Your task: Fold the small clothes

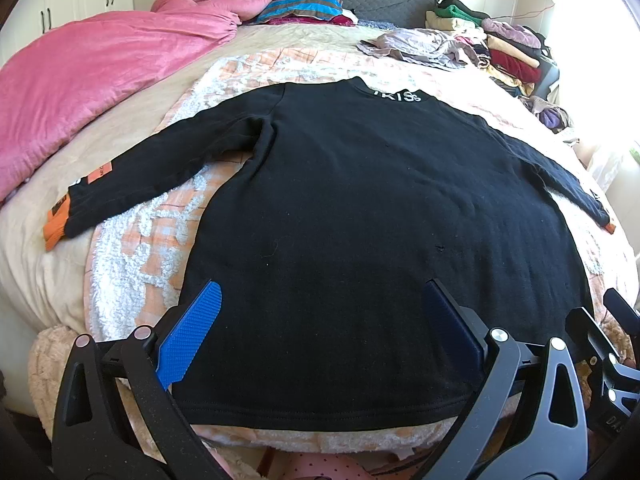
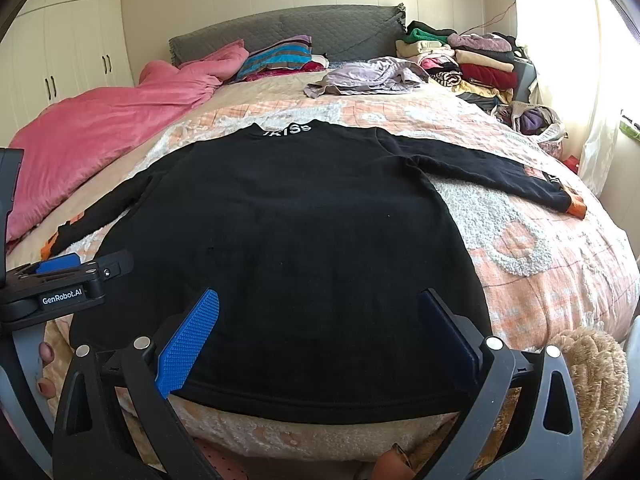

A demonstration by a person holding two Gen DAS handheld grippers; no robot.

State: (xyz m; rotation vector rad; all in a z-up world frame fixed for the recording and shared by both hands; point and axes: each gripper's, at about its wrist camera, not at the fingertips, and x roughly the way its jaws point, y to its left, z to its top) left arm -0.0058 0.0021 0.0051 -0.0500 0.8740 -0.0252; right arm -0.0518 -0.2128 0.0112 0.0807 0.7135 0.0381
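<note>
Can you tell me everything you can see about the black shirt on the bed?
The black shirt is a soft, knit-looking long-sleeved top lying flat on the peach and white blanket, both sleeves spread outward. White letters mark its neck, and the cuffs are orange. The hem lies nearest both open claws, which hover over it without gripping.

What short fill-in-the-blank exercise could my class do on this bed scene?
1. The black sweater lies spread flat with both sleeves ____.
2. Its cuffs are coloured ____.
3. The left gripper and right gripper are both ____.
4. The rumpled duvet is ____.

Missing words: outstretched; orange; open; pink
</note>
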